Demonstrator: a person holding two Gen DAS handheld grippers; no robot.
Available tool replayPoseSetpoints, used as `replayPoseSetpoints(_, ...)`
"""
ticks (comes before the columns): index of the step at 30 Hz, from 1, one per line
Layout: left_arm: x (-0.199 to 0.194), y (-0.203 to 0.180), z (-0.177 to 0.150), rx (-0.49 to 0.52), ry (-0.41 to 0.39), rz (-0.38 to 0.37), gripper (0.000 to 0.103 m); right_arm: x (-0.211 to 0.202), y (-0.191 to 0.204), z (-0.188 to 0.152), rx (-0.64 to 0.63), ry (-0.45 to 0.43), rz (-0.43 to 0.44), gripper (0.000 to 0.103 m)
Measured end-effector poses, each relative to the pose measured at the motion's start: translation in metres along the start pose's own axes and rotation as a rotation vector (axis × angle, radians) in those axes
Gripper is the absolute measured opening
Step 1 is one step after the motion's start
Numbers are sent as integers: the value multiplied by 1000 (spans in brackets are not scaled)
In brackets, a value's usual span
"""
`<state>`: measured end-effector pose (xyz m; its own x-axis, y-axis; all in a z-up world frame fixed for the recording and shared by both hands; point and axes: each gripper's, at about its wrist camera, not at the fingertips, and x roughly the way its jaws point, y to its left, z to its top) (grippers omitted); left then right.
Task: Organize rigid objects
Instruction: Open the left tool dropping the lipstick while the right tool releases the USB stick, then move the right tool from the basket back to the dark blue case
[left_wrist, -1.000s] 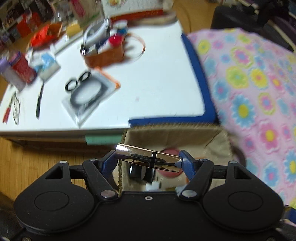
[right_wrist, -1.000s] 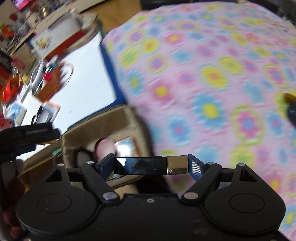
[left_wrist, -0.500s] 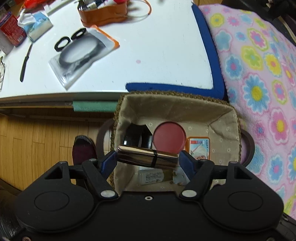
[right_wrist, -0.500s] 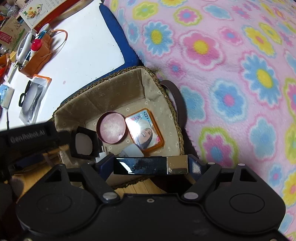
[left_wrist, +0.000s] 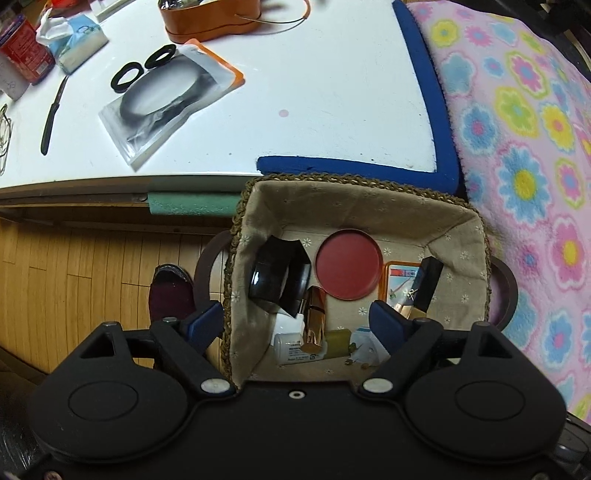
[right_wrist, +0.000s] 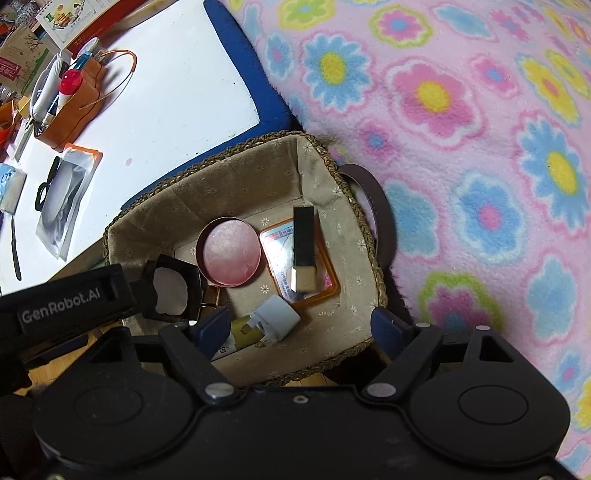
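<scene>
A cloth-lined wicker basket (left_wrist: 458, 221) (right_wrist: 147, 229) sits on the floor between a white table and a flowered blanket. My left gripper (left_wrist: 297, 319) is open and empty above it. A gold tube (left_wrist: 314, 319) lies inside below it, next to a black compact (left_wrist: 279, 273) and a round red tin (left_wrist: 349, 262). My right gripper (right_wrist: 301, 325) is open and empty over the basket. A black-and-gold tube (right_wrist: 303, 247) lies on an orange-framed card (right_wrist: 328, 273); this tube also shows in the left wrist view (left_wrist: 424, 284).
The white table (left_wrist: 314, 92) with blue edge padding holds a bagged black ring (left_wrist: 166, 99), an orange holder (right_wrist: 70, 110), a tissue pack (left_wrist: 74, 44) and a knife (left_wrist: 51, 118). The flowered pink blanket (right_wrist: 461, 129) lies right of the basket. Wood floor (left_wrist: 74, 266) lies to the left.
Both grippers opened. The gold tube dropped from the left gripper into the basket, and the black-and-gold tube dropped from the right gripper onto the orange-framed card.
</scene>
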<state>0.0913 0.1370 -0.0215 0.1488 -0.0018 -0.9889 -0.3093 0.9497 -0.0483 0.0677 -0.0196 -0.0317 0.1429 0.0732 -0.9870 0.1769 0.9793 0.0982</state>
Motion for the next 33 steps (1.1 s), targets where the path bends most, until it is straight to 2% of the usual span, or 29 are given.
replayPoseSetpoints(21,8,0,-1,-3,37,-30,82,0,-2,-12,4,21,-3,84)
replayPoseSetpoints(33,14,-3,-4,5,60,-18,82,-10,-14,-22,10,13,-3,85)
